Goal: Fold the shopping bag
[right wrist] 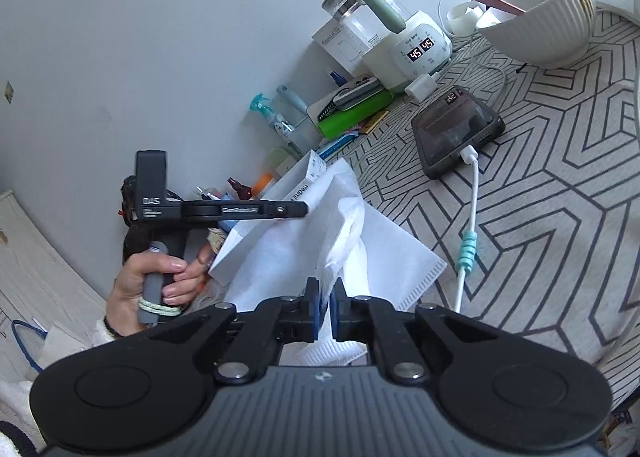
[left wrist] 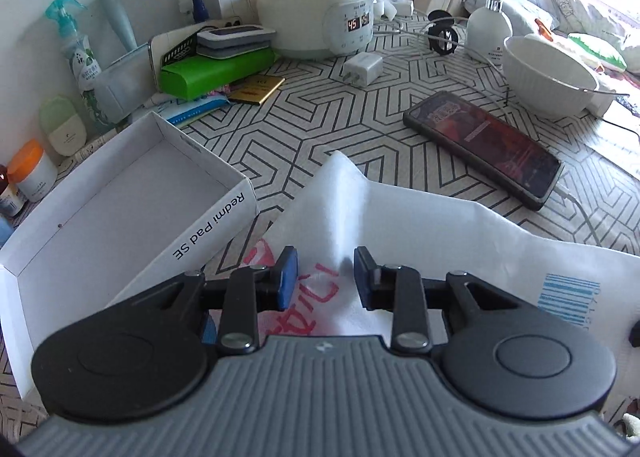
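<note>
My right gripper point(right wrist: 325, 307) pinches a bunched fold of the white shopping bag point(right wrist: 384, 253), which runs ahead toward the phone point(right wrist: 456, 129) mid-worktop, while my left gripper point(left wrist: 326, 277) hovers half-open over its raised ridge beside the Redmi box point(left wrist: 120, 209).

Setting: a lived-in home room, likely a bedroom corner, with a cluttered table under a geometric-patterned cloth point(left wrist: 320, 117) set against a plain wall. Evidence: electric kettle on a warmer base point(left wrist: 320, 23), white ribbed bowl point(left wrist: 550, 73), charging phone point(left wrist: 484, 147), spray bottle point(left wrist: 76, 49), soap pump bottle point(left wrist: 490, 25), cosmetic jars, an empty tablet box point(left wrist: 120, 201). Pillows and bedding point(left wrist: 580, 25) lie by a window behind.
</note>
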Demonstrator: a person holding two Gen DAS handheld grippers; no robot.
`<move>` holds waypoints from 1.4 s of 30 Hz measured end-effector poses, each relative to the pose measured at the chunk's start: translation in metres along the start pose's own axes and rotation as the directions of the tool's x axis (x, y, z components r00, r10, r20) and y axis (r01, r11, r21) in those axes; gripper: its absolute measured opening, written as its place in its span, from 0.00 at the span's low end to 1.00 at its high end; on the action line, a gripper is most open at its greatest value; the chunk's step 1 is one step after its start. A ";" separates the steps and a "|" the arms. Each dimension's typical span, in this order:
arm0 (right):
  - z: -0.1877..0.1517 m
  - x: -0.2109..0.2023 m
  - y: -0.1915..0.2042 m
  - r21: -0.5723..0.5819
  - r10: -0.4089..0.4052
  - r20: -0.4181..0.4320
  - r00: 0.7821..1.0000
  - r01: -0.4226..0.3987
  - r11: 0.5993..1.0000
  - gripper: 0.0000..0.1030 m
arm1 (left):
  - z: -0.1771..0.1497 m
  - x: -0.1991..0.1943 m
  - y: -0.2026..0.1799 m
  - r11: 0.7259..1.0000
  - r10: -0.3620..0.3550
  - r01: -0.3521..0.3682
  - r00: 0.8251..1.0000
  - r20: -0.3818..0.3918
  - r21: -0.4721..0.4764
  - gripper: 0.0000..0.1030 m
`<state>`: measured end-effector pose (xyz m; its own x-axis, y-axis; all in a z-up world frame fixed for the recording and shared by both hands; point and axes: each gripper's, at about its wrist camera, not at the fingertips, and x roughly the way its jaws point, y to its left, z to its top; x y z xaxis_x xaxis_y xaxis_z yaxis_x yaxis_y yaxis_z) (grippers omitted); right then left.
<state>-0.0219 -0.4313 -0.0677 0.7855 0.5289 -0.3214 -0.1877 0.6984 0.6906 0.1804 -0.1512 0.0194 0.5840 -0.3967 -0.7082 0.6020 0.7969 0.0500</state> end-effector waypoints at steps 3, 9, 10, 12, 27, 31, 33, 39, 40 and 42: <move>0.001 0.000 0.000 -0.042 -0.121 0.026 0.992 0.122 0.992 0.24 | -0.010 -0.019 -0.001 1.000 -0.023 0.023 1.000 0.021 0.010 0.42; 0.005 -0.012 0.019 -0.142 -0.149 0.119 0.982 0.166 0.976 0.31 | -0.028 -0.036 -0.007 0.999 -0.030 0.028 0.998 0.051 0.029 0.46; 0.005 -0.013 0.026 -0.172 -0.139 0.132 0.981 0.161 0.972 0.31 | -0.029 -0.039 -0.006 0.998 -0.062 0.060 0.996 0.064 0.031 0.49; 0.007 -0.016 0.039 -0.231 -0.117 0.157 0.981 0.151 0.961 0.31 | -0.029 -0.043 -0.006 0.995 -0.096 0.093 0.993 0.072 0.035 0.53; 0.012 0.026 0.037 -0.319 -0.179 0.129 0.975 0.212 0.924 0.07 | -0.054 -0.033 -0.008 0.991 -0.130 0.130 0.991 0.009 0.037 0.59; 0.016 0.019 0.034 -0.316 -0.212 0.158 0.964 0.253 0.915 0.07 | -0.063 -0.021 -0.011 0.993 -0.087 0.089 0.996 -0.033 0.074 0.59; 0.017 0.023 0.023 -0.287 -0.261 0.136 0.956 0.290 0.913 0.08 | -0.068 -0.016 -0.013 0.993 -0.068 0.072 0.997 -0.043 0.091 0.59; 0.014 0.017 0.027 -0.319 -0.349 0.192 0.917 0.395 0.861 0.29 | -0.071 -0.031 -0.003 0.996 -0.069 0.070 0.997 -0.019 0.055 0.60; 0.014 0.012 0.034 -0.335 -0.342 0.221 0.913 0.400 0.853 0.31 | -0.070 -0.035 -0.001 0.996 -0.072 0.073 0.997 -0.010 0.042 0.60; 0.014 0.000 0.051 -0.392 -0.286 0.273 0.918 0.378 0.839 0.32 | -0.071 -0.046 0.004 0.996 -0.087 0.087 0.996 0.006 0.010 0.60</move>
<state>-0.0233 -0.4031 -0.0233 0.9363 0.1544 -0.3153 -0.0922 0.9747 0.2036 0.1176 -0.0974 0.0021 0.5328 -0.4669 -0.7058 0.6557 0.7550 -0.0045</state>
